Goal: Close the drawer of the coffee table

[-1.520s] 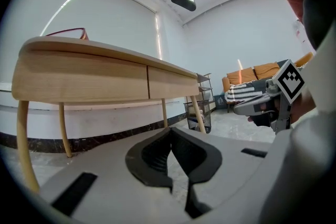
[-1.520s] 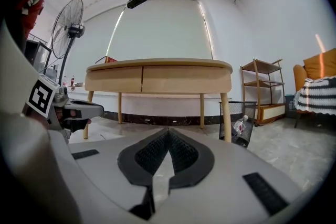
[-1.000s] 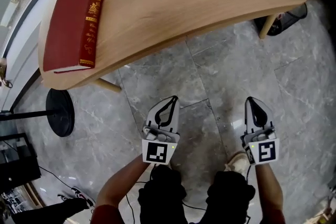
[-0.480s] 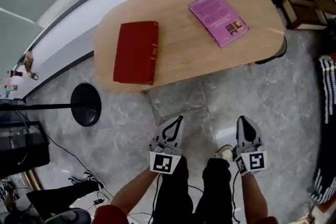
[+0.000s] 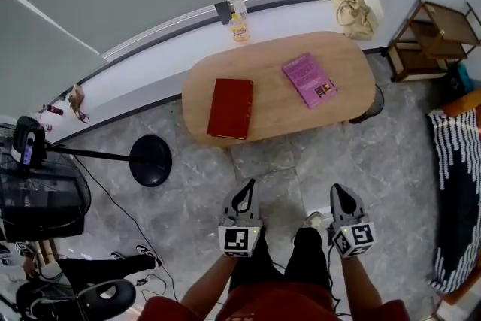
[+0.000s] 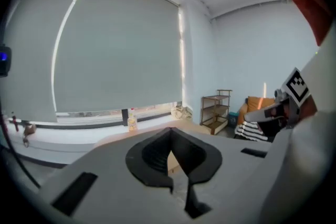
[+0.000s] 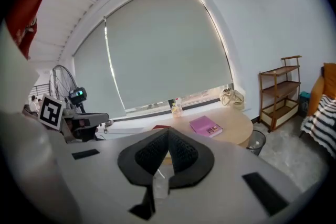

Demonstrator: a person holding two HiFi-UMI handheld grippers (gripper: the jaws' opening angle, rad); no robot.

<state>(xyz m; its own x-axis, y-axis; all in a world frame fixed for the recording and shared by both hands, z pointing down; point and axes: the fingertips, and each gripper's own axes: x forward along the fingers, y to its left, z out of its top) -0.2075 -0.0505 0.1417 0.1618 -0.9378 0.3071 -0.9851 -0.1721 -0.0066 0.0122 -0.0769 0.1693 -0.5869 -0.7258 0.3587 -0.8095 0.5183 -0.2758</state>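
One red book (image 5: pixel 230 108), one pink book (image 5: pixel 309 80), oval wooden coffee table (image 5: pixel 346 64)

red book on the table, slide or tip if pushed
Lying flat on the smooth wooden table, the red book would probably slide, not tip. It looks like a stiff hardback. Its near end sits close to the table edge, so it might fall off.

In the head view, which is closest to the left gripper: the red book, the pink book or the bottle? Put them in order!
1. Red book, left on the table, just ahead of the left gripper.
2. Pink book, farther right on the table.
3. Bottle, on the ledge behind the table.
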